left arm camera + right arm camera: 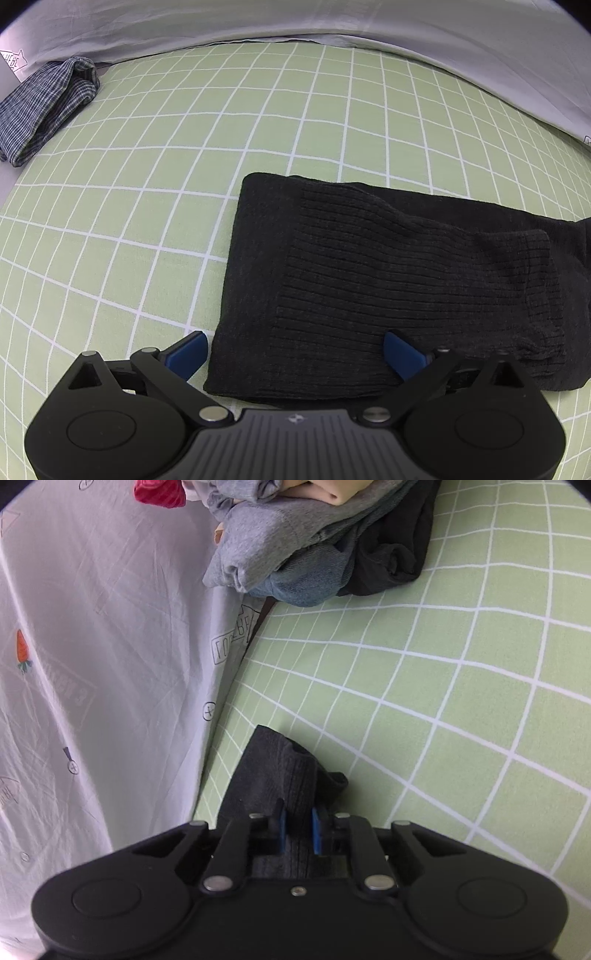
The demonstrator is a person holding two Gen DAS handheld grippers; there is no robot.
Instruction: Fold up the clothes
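Left gripper (293, 352) released, jaws wide over the near-left corner of the folded black sweater (373, 280) — bare green sheet (129, 229) leftward; right gripper (298, 829) clenched on its edge.

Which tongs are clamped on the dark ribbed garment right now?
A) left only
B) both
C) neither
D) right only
D: the right tongs have their blue pads pinched on the dark ribbed garment, while the left tongs stand wide open over it, gripping nothing.
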